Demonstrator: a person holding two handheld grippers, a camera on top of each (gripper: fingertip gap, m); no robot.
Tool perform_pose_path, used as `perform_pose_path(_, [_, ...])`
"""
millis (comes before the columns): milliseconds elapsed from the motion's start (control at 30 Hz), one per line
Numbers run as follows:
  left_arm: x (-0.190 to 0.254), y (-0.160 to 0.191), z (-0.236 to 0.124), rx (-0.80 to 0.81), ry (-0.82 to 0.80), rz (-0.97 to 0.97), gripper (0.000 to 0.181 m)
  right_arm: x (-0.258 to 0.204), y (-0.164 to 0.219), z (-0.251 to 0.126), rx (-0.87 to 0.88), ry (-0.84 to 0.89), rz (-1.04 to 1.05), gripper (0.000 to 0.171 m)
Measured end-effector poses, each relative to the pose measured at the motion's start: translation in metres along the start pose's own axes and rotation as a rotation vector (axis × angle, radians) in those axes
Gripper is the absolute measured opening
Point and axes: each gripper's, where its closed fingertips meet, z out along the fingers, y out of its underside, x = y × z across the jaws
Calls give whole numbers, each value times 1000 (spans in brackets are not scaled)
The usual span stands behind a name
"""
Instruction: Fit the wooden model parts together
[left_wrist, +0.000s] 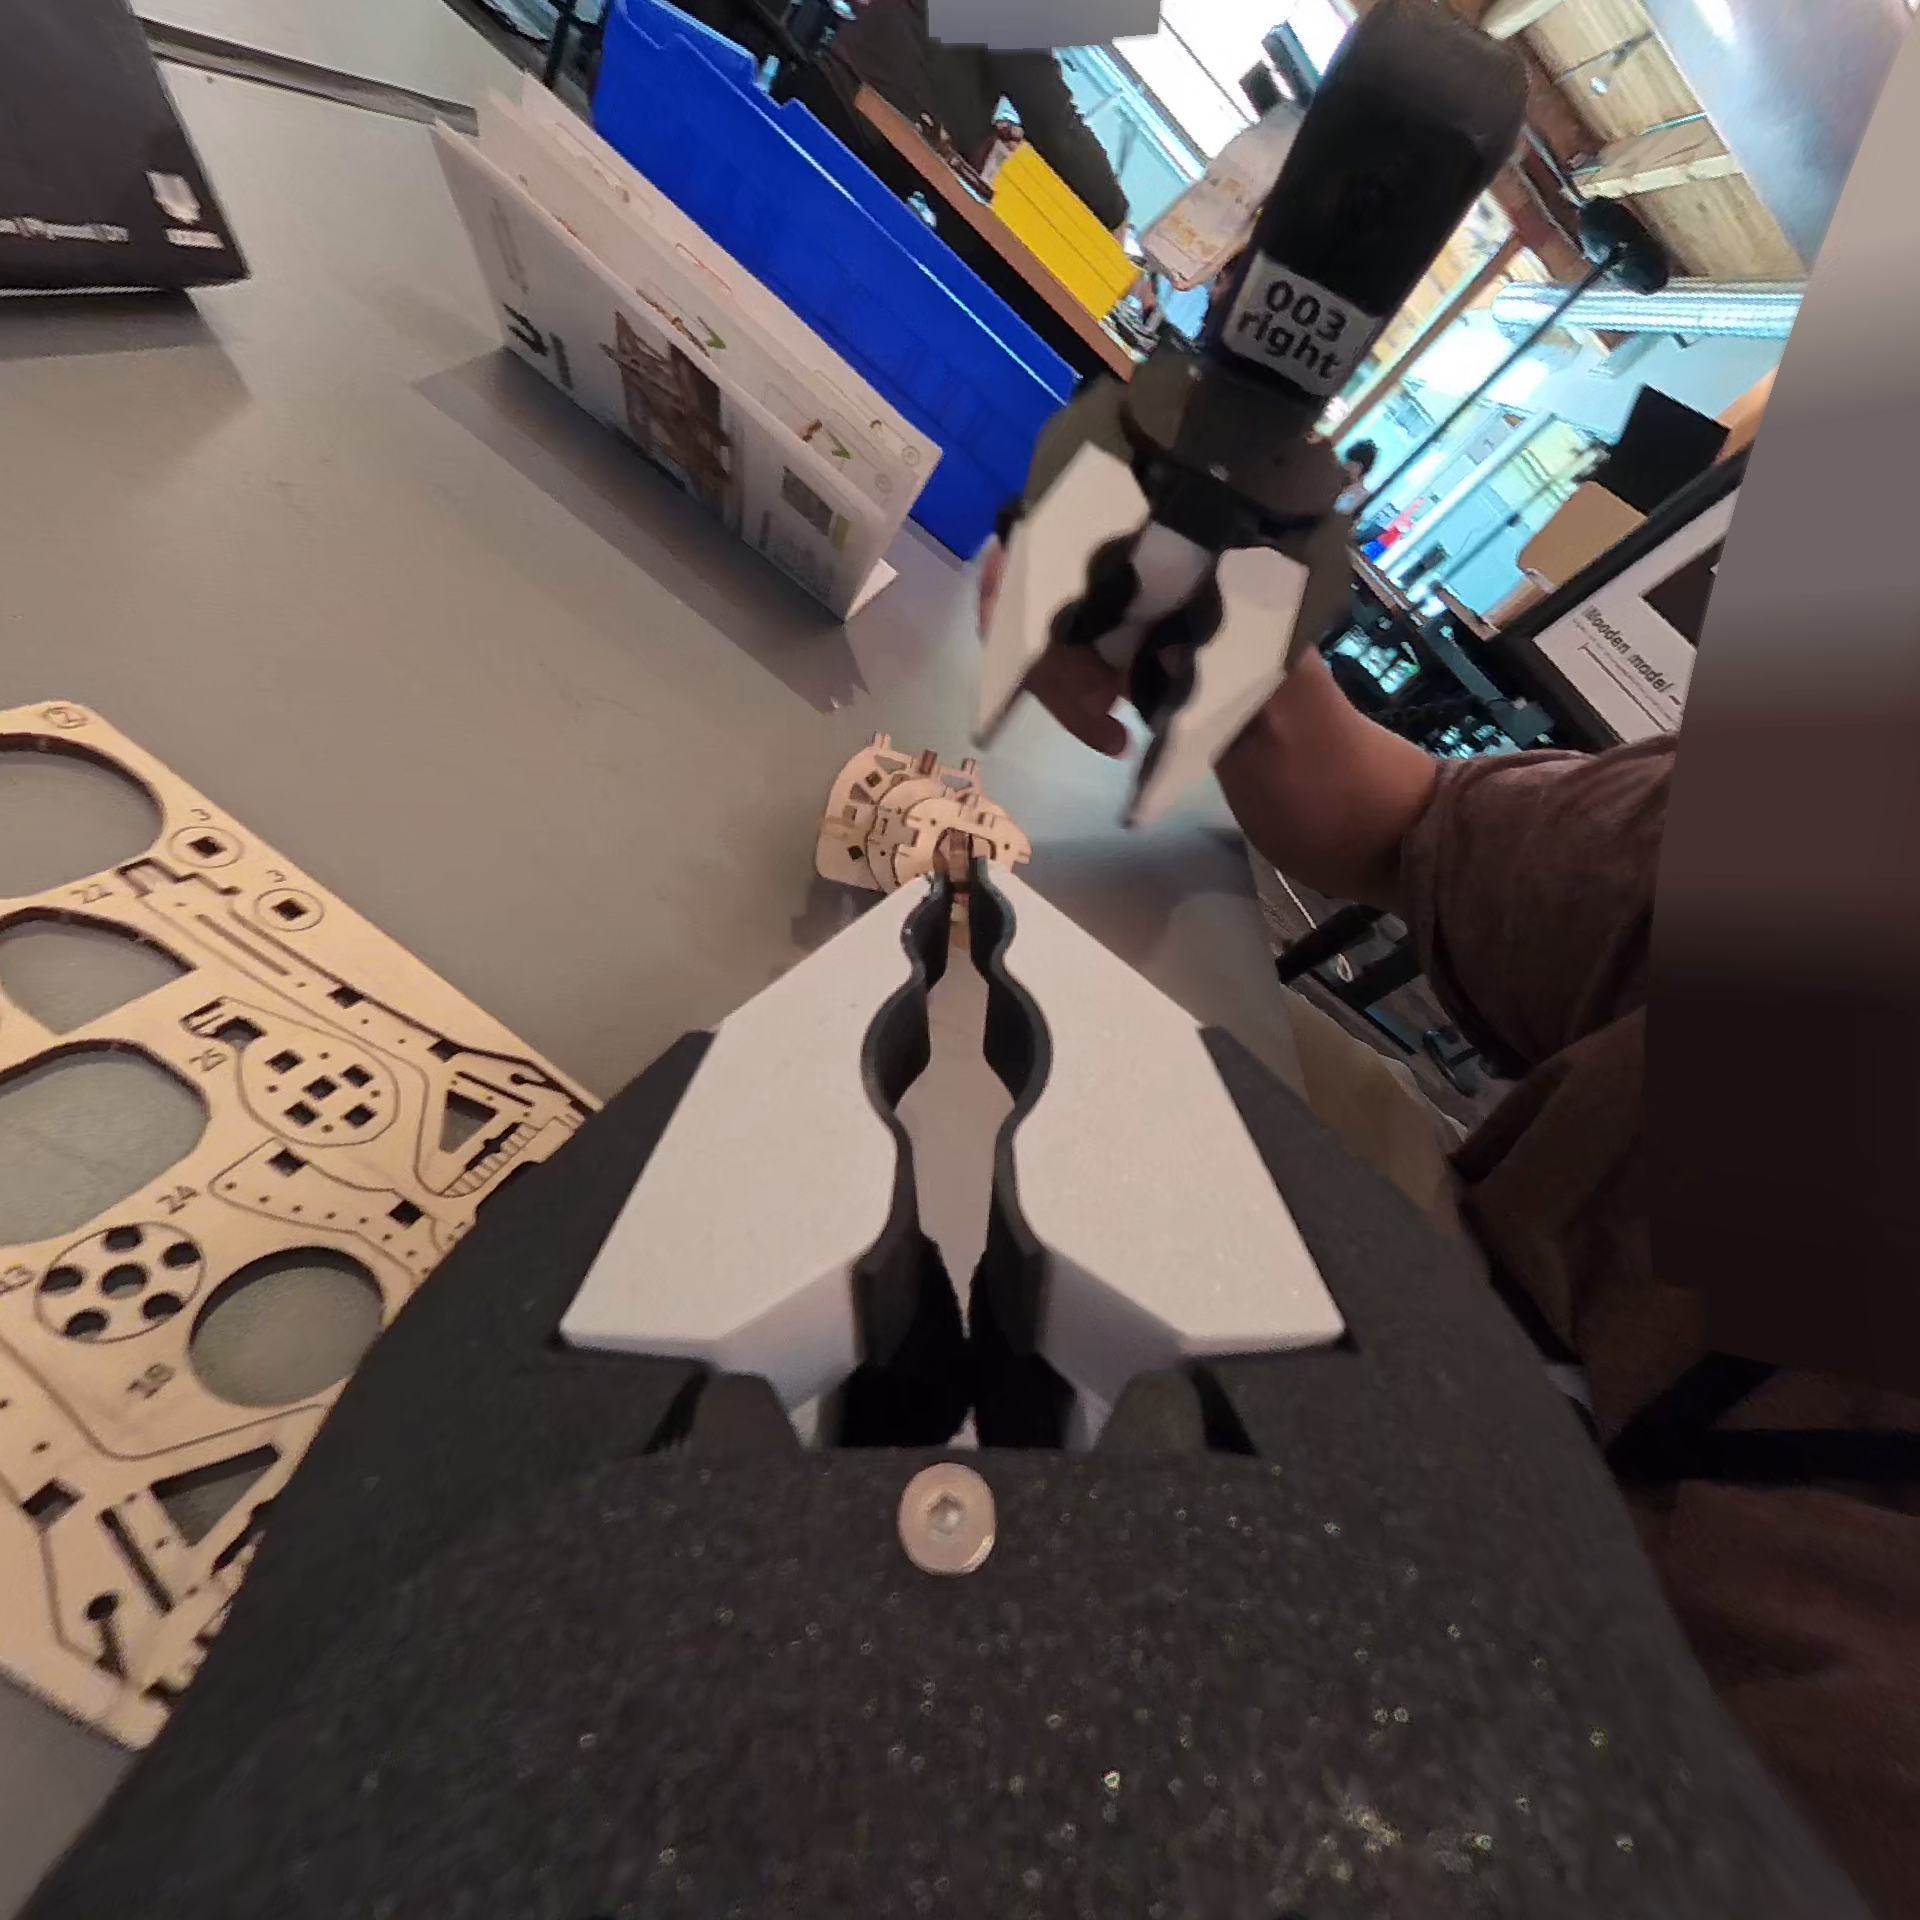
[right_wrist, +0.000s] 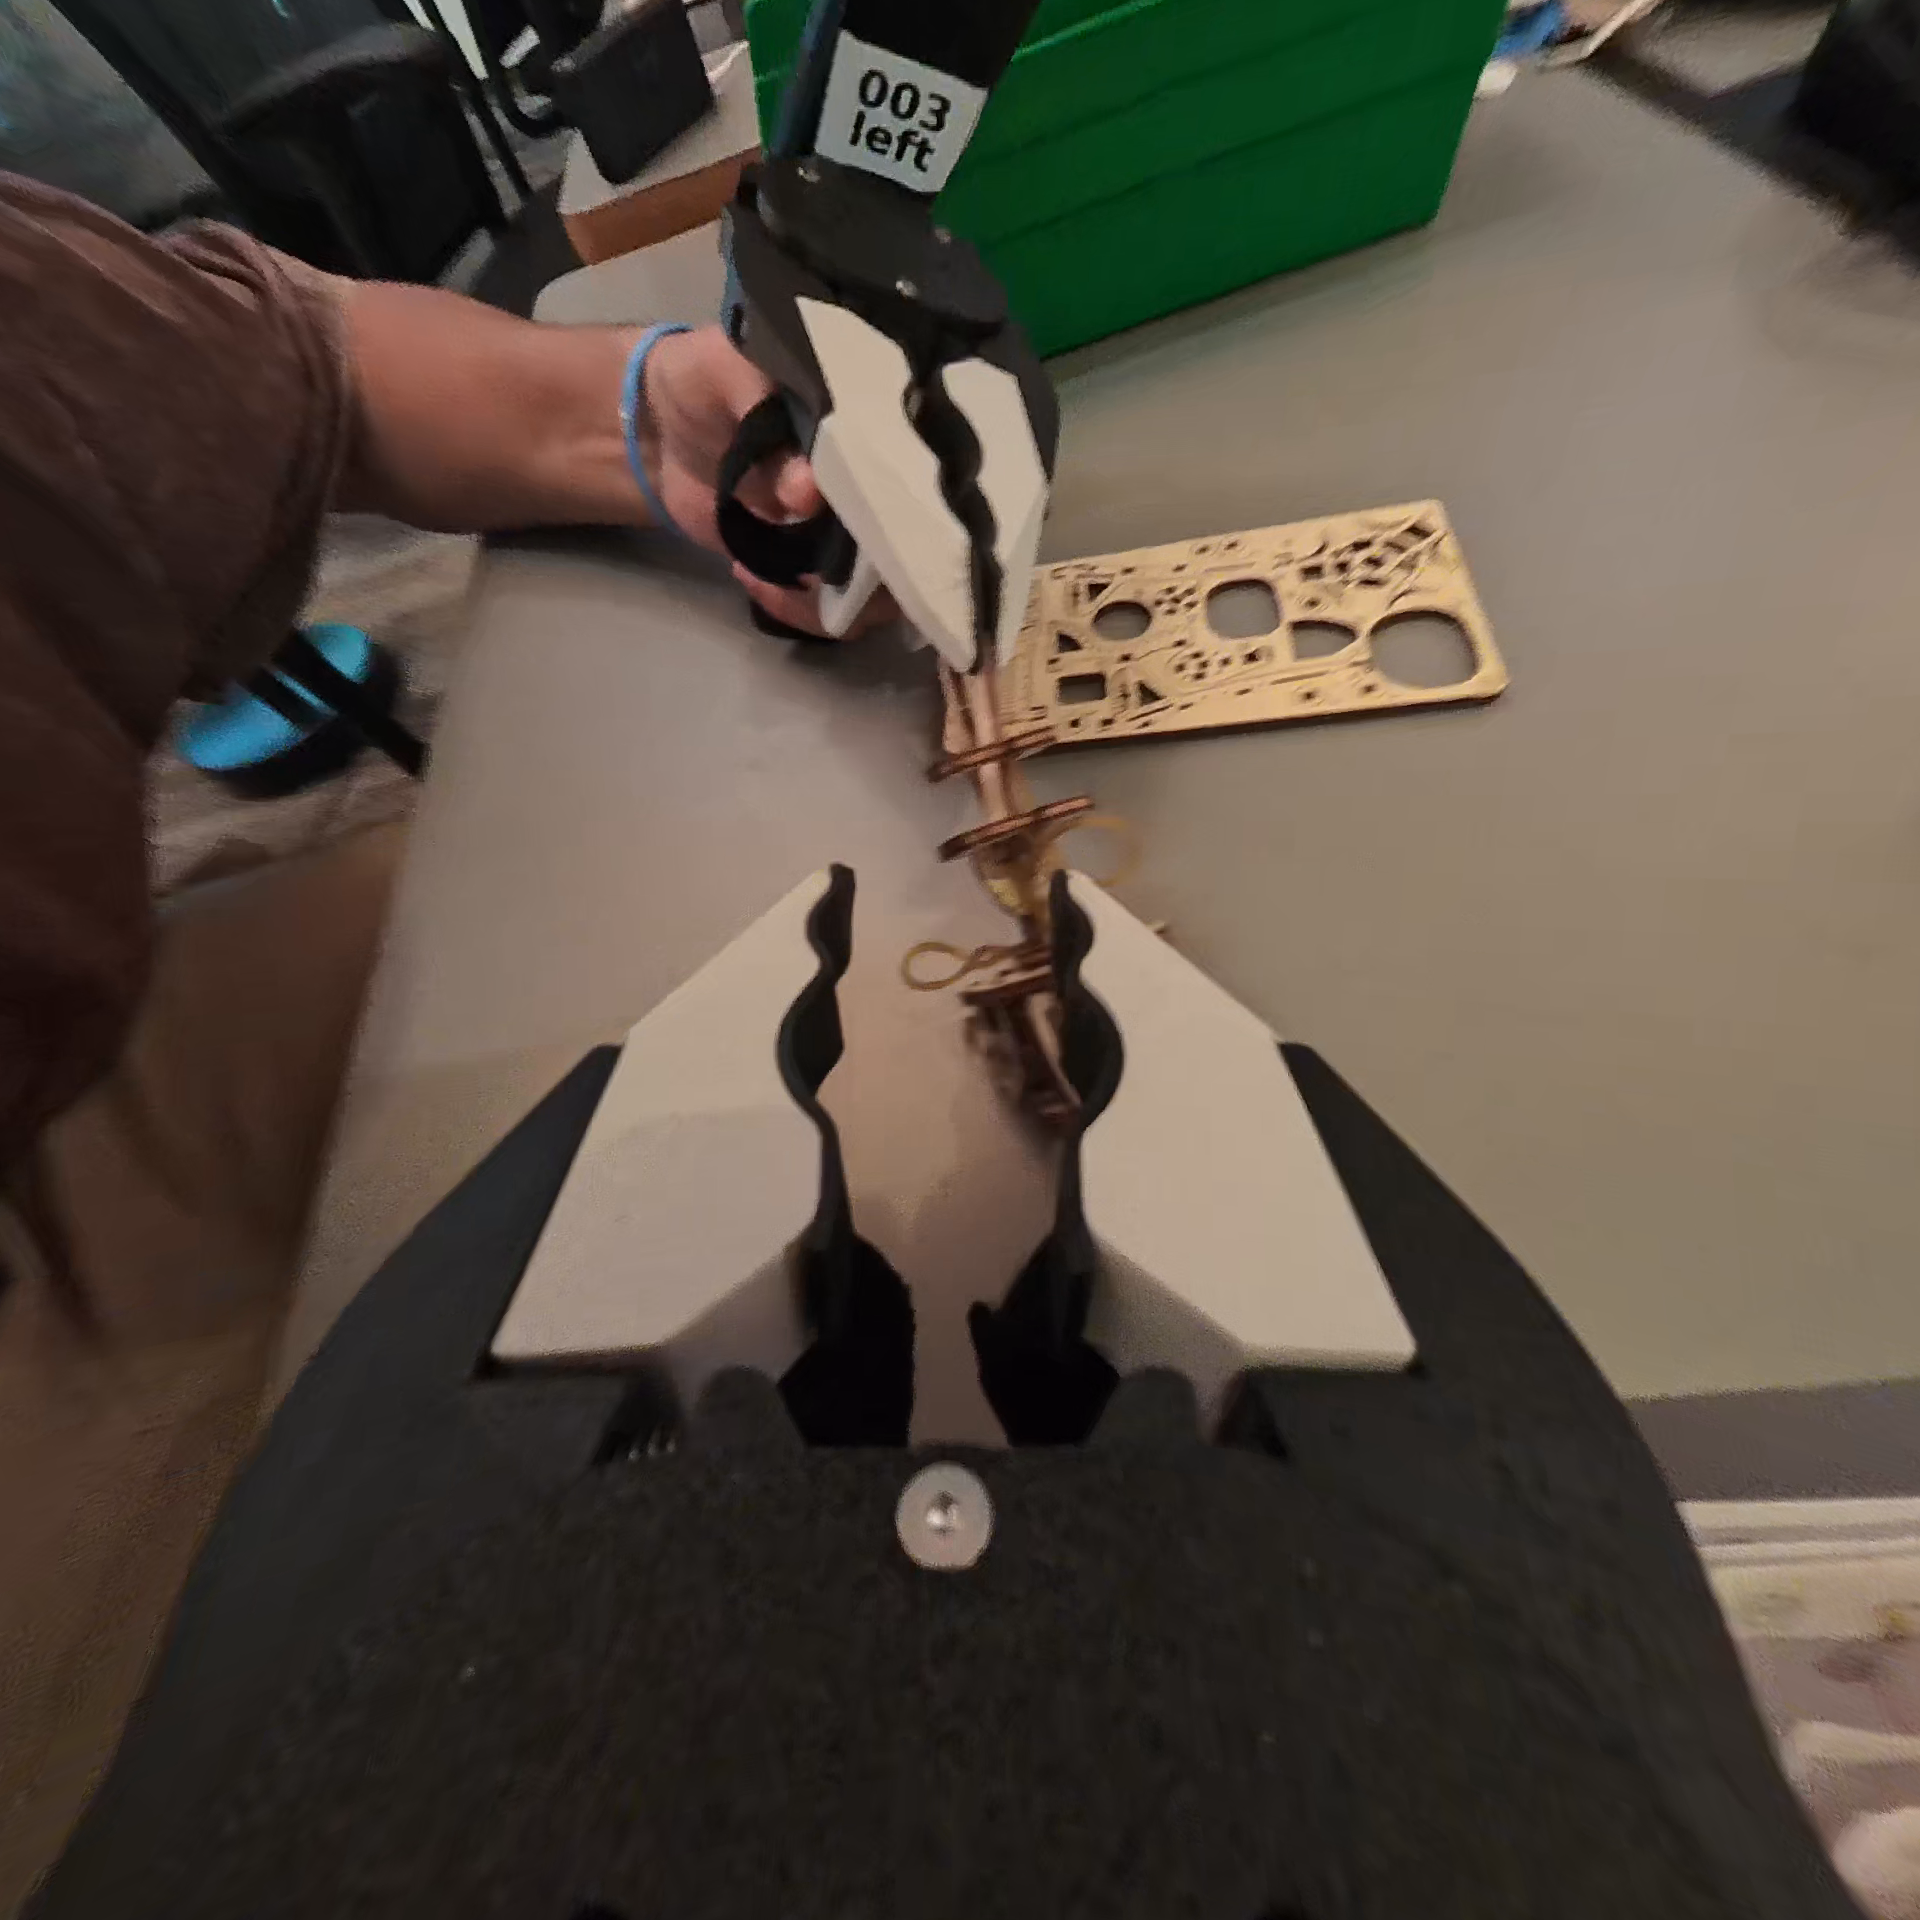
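Note:
My left gripper (left_wrist: 958, 883) is shut on one end of a wooden assembly (left_wrist: 914, 821): a thin axle with several flat discs and gear-like plates on it. In the right wrist view the left gripper (right_wrist: 977, 644) holds this assembly (right_wrist: 1013, 831) out towards my right gripper (right_wrist: 951, 888). The right gripper is open. The assembly's near end lies against the inner side of its right finger (right_wrist: 1070, 987). Thin rubber bands (right_wrist: 935, 961) loop off the assembly. In the left wrist view the right gripper (left_wrist: 1060, 779) hangs open just beyond the assembly.
A laser-cut plywood sheet (left_wrist: 208, 1143) with punched-out holes lies flat on the grey table (left_wrist: 468, 675); it also shows in the right wrist view (right_wrist: 1247, 634). An instruction booklet (left_wrist: 675, 384), a blue bin (left_wrist: 831, 239) and a green bin (right_wrist: 1195, 156) stand farther back. A person's arms hold both grippers. The tips of one gripper are about 6 cm away from the tips of the other.

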Motion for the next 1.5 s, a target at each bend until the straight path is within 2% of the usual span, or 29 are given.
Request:
perform_pose_path(133, [7, 4, 2, -31, 29, 39, 1, 43, -6, -10, -18, 141, -65, 21])
perform_pose_path(200, [9, 5, 3, -36, 15, 73, 0, 53, 12, -3, -103, 63, 8, 13])
perform_pose_path(300, [13, 6, 4, -49, 3, 157, 0, 30, 21, 13, -145, -242, 274, 16])
perform_pose_path(333, [14, 8, 4, -60, -8, 193, 0, 26, 15, 14, -110, -266, 316, 18])
perform_pose_path(433, [17, 10, 5, -77, -19, 282, 0, 22, 5, 7, -46, -178, 190, 25])
perform_pose_path(567, [23, 14, 5, -94, -9, 383, 0, 12, -1, -4, 74, -246, 193, 37])
perform_pose_path(733, [36, 18, 3, -94, 34, 537, 0, 21, 18, 14, -36, -258, 334, 29])
perform_pose_path(833, [38, 26, 5, -128, 28, 637, 0, 7, 21, 20, -71, -348, 384, 28])
perform_pose_path(967, [39, 29, 6, -135, 33, 652, 0, 2, 32, 25, -131, -376, 399, 22])
perform_pose_path(1267, [40, 29, 6, -133, 37, 650, 0, -6, 39, 34, -172, -452, 444, 22])
perform_pose_path(1367, [39, 29, 7, -137, 31, 650, 0, -6, 34, 34, -155, -457, 435, 3])
perform_pose_path(1500, [34, 24, 6, -119, 4, 622, 0, 4, 23, 29, -83, -366, 377, 0])
